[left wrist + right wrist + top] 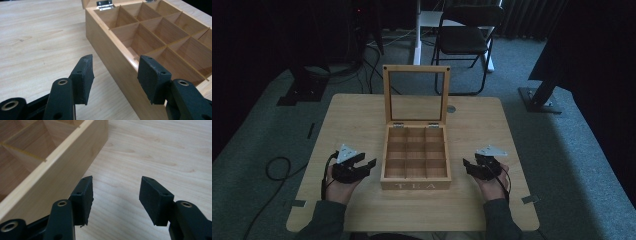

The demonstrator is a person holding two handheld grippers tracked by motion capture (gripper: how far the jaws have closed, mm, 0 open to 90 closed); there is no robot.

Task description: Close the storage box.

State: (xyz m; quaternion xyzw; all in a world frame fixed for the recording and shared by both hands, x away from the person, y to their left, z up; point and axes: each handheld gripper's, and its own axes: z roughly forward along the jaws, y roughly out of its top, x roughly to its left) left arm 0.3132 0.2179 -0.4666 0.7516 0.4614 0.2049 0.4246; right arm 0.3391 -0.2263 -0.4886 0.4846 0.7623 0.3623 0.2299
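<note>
A wooden tea box [415, 172] sits open near the worktop's [352, 115] front edge. The left gripper [367, 164] and right gripper [470, 165] wait beside it, jaws spread apart, seemingly holding nothing.

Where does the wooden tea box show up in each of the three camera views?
High view: the tea box sits mid-table, lid standing open, between the left gripper and right gripper.
Left gripper view: the box takes the upper right, its compartments open, a hinge at the top.
Right gripper view: its side wall crosses the upper left.
Shared landmark: the inner dividers.
</note>
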